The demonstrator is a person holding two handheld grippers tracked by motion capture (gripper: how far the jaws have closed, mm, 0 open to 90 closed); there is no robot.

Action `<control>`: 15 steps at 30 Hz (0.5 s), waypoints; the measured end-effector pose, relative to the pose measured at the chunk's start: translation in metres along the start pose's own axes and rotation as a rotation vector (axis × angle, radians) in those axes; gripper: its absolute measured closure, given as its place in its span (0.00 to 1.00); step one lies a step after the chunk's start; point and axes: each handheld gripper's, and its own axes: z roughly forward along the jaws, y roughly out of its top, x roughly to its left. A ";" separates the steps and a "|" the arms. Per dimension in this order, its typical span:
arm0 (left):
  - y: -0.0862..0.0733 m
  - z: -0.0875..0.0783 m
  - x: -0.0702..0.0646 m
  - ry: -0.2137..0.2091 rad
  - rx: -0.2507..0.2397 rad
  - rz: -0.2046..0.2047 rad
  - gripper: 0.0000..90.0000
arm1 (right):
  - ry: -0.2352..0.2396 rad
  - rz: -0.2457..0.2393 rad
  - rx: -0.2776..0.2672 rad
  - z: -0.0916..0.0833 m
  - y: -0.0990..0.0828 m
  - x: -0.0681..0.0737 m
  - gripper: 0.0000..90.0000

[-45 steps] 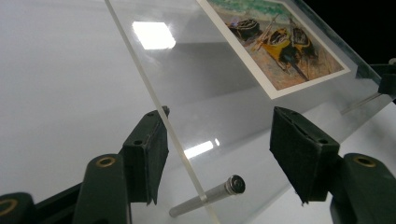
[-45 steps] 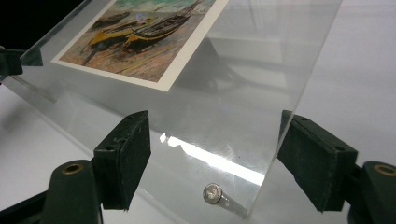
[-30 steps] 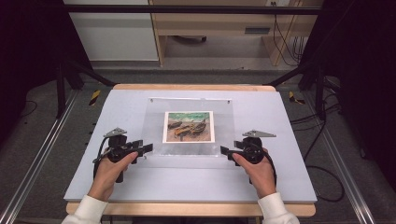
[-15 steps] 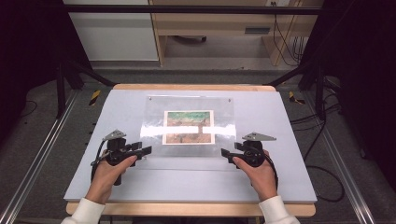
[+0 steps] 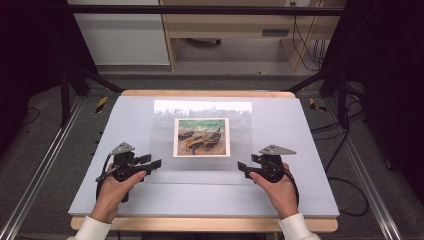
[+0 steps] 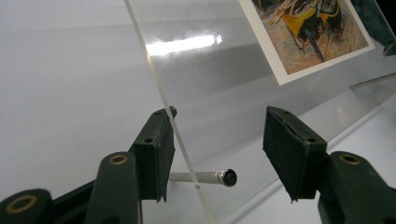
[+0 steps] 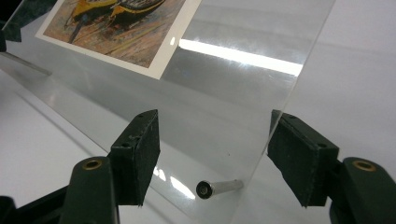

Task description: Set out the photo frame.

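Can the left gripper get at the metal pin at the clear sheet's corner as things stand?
Probably yes: the pin lies between the left gripper's open jaws, with only the clear sheet's edge standing beside one pad.

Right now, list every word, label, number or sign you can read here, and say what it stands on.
None can be read.
Picture: a painting of boats on a shore, with a white border; no caption or signature legible.
Clear panel: unmarked, just glare.
Table: blank.
Yellow-and-black tags on the floor: stripes, no legible text.
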 end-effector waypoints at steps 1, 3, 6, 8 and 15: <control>0.000 0.000 -0.001 0.003 0.000 0.002 0.48 | -0.003 -0.001 0.002 -0.001 0.000 0.001 0.39; -0.001 -0.001 -0.001 0.005 -0.001 0.005 0.48 | -0.006 -0.007 0.004 -0.001 -0.001 0.002 0.39; -0.004 -0.002 -0.003 0.012 -0.010 0.004 0.49 | -0.007 -0.015 0.002 -0.002 -0.002 0.002 0.40; -0.005 -0.003 -0.004 0.016 -0.007 0.012 0.49 | -0.013 -0.020 0.003 -0.003 -0.003 0.004 0.41; -0.009 -0.008 -0.010 0.040 -0.002 0.044 0.52 | -0.030 -0.052 0.000 -0.009 -0.007 0.007 0.46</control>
